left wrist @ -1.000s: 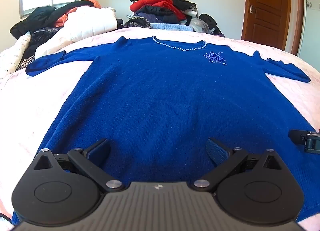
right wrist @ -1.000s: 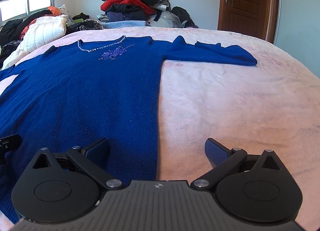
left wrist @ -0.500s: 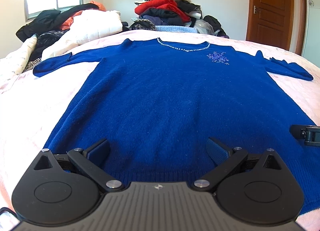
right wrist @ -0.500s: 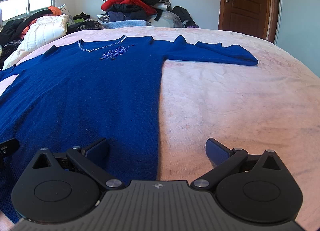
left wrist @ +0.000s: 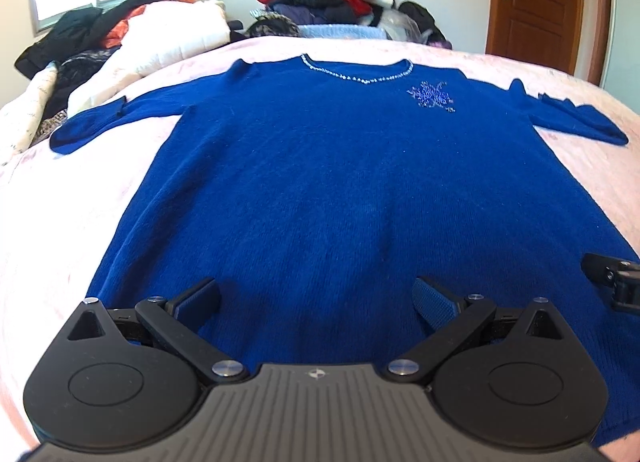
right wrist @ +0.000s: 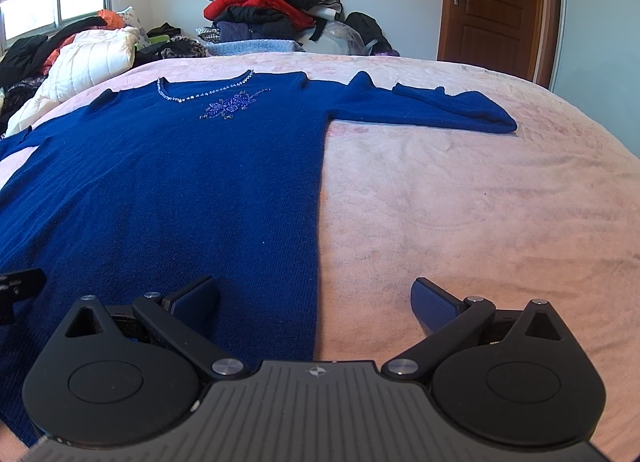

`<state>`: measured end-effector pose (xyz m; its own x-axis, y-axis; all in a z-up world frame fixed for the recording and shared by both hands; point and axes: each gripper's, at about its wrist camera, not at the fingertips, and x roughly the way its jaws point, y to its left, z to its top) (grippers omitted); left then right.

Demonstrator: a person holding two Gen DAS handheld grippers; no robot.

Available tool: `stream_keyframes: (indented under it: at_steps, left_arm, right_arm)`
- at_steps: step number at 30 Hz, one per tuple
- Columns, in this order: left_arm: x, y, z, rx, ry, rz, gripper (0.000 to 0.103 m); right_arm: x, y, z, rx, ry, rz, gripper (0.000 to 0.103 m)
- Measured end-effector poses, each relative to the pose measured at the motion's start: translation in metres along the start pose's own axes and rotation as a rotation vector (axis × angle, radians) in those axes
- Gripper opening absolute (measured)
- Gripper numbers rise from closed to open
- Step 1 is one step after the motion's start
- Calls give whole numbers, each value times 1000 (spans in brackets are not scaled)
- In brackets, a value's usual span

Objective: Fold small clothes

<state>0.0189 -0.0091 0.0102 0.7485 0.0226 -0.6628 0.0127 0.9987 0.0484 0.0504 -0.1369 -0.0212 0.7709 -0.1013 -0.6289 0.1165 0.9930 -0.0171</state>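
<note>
A royal-blue sweater (left wrist: 340, 182) with a beaded neckline lies flat, face up, on the pink bed, sleeves spread to both sides. My left gripper (left wrist: 316, 300) is open and empty above the sweater's hem, near its middle. My right gripper (right wrist: 314, 298) is open and empty over the sweater's right side edge (right wrist: 316, 222), one finger above the fabric and one above the bedspread. The sweater's right sleeve (right wrist: 432, 112) lies stretched out at the far right. The right gripper's tip shows at the left wrist view's right edge (left wrist: 612, 278).
The pink bedspread (right wrist: 480, 202) extends to the right. A pile of red, black and blue clothes (left wrist: 332, 2) is heaped at the far end of the bed. A white quilted jacket and dark garments (left wrist: 160, 34) lie at the far left. A brown door (right wrist: 492, 6) stands at the back right.
The left gripper has drawn back and risen, so more of the sweater's hem and left side shows. The right gripper has barely moved. Both stay open.
</note>
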Motion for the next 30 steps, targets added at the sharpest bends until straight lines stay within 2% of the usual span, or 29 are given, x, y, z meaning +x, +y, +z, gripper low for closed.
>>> stream_keyframes:
  at_steps: [6,10,17,19,25,27,30]
  left_arm:
    - [14,-2,20,5,40,-2,103]
    - [26,-7,34,-17,60,-2,103]
    - [40,-9,66,-27,54,6,103]
    - [45,-9,79,-25,43,15,103]
    - [59,-12,120,-29,-13,24,103]
    - [68,-16,133,-23,-18,15,103]
    - [87,-24,155,-7,-21,4,103]
  right_arm:
    - [-3,9,18,-103,-48,4,103]
    - [12,16,41,-170,-43,29,103]
    - [41,13,81,-60,52,149,103]
    - [51,8,96,-37,53,159,103]
    - [81,-12,146,-49,-27,118,99]
    - [94,-22,160,-66,-49,98,94]
    - [119,-41,177,-75,-58,46,94]
